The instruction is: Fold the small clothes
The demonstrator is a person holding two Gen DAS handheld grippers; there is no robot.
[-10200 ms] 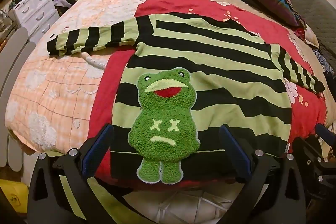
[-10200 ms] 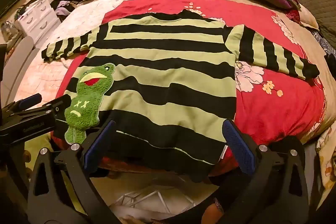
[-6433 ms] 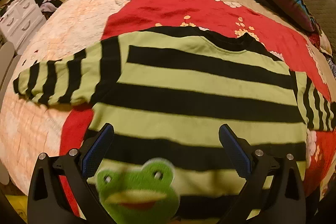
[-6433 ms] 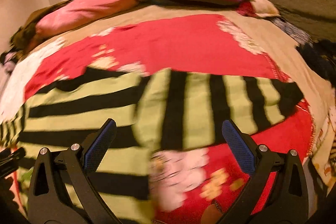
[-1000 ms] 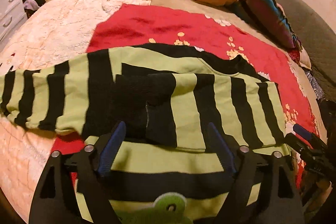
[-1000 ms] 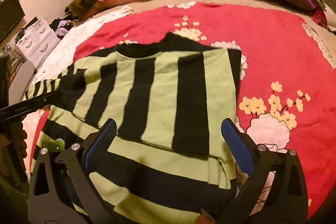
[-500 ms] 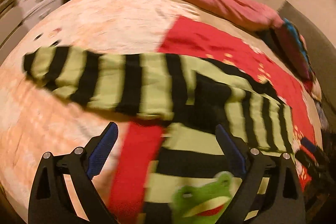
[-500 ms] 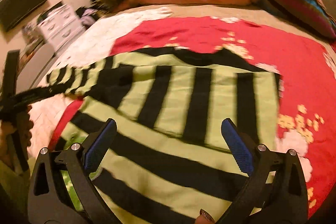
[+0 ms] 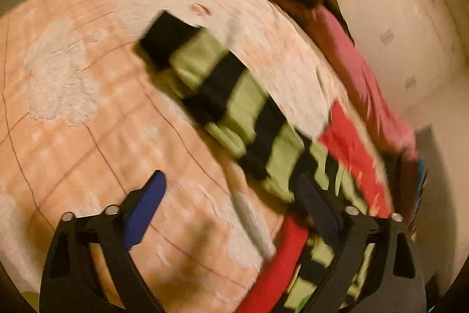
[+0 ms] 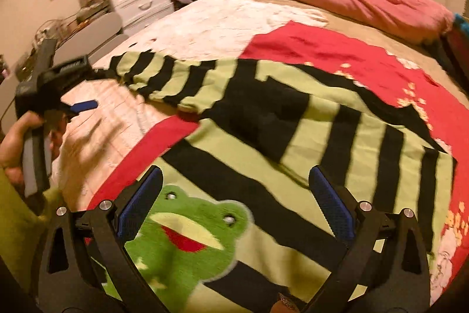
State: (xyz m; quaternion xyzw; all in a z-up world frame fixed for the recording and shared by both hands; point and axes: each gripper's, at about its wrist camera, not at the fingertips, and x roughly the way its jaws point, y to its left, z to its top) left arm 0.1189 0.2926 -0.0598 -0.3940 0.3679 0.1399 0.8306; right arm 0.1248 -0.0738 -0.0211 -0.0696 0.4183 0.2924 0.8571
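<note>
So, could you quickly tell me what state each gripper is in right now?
Left gripper: open, holding nothing; its jaws have just been closing a little.
Right gripper: open, holding nothing, above the striped sweater.

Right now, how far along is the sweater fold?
Done: one sleeve is folded across the sweater chest. In hand: nothing gripped; the left claw is open beside the other sleeve, which lies stretched out on the bed; the right claw is open over the frog patch. Left: fold that sleeve in, then the body.
</note>
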